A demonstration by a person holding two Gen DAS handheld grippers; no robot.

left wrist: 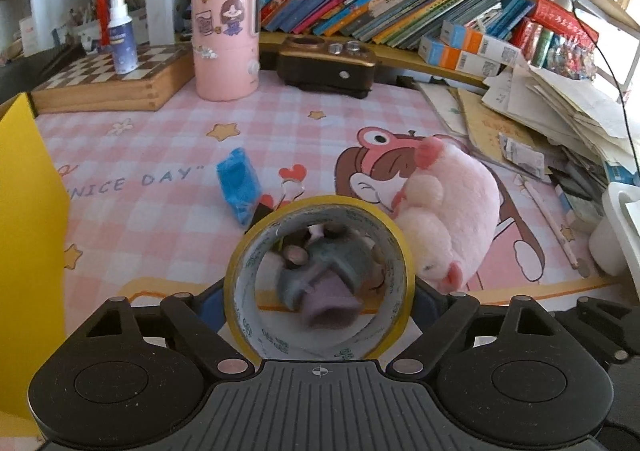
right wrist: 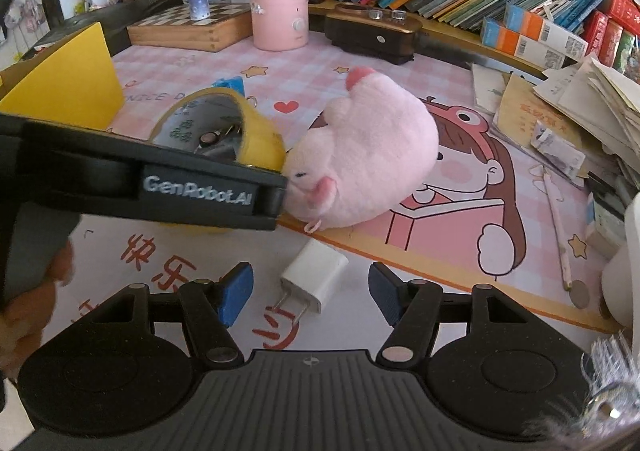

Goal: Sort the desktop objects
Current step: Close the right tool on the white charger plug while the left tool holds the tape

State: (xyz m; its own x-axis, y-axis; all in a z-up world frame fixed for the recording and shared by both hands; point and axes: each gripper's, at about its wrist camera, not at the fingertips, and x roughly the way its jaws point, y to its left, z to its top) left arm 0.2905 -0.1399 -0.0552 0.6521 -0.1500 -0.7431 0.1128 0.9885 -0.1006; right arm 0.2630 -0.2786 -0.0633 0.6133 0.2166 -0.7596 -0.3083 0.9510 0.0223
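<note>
The pink checked desk mat (left wrist: 168, 155) reads "NICE DAY"; beside the pink plush pig (right wrist: 368, 155), the black gripper body (right wrist: 160, 179) reads "GenRobot.AI".

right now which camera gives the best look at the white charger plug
The right wrist view. The white charger plug lies flat on the mat, in full sight with both prongs showing, just ahead of the open right gripper. The left wrist view does not show it; the yellow tape roll held in the left gripper fills the foreground there.

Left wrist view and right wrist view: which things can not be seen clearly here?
- Left wrist view: the tape roll hides the left gripper fingertips; objects seen through its hole are blurred.
- Right wrist view: the left gripper body covers the roll's lower part.
- Left wrist view: yellow box is cut by the edge.
</note>
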